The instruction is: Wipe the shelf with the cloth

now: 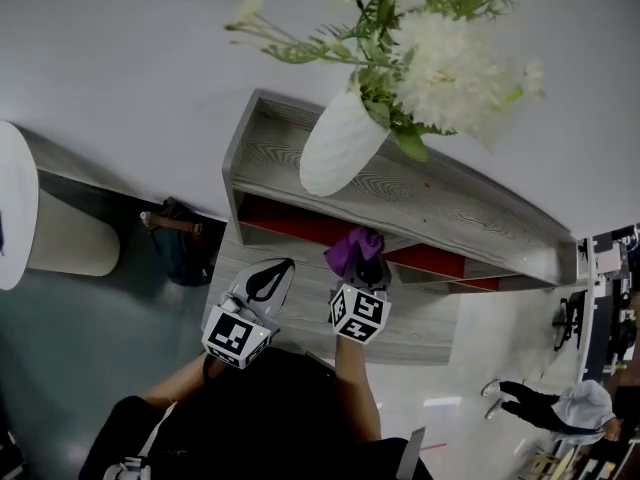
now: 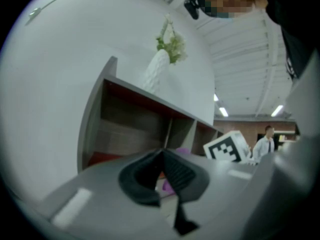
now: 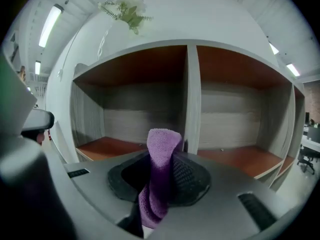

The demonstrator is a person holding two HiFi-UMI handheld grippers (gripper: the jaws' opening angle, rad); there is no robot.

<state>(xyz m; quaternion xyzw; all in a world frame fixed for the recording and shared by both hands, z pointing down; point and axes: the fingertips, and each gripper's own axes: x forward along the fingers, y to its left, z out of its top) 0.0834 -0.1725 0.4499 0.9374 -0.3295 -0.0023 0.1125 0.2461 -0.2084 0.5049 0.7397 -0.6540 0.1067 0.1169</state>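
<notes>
The cloth (image 3: 161,149), purple and bunched, is pinched between the jaws of my right claw (image 1: 362,268), its top poking up past the tips. It sits just in front of the shelf (image 3: 192,79), near the upright between the two openings, and seems clear of every board. I judge wiping is only about to start: next I must reach in and press the cloth onto the reddish floor. My left claw (image 1: 262,280) hangs at the left, jaws together, empty.
</notes>
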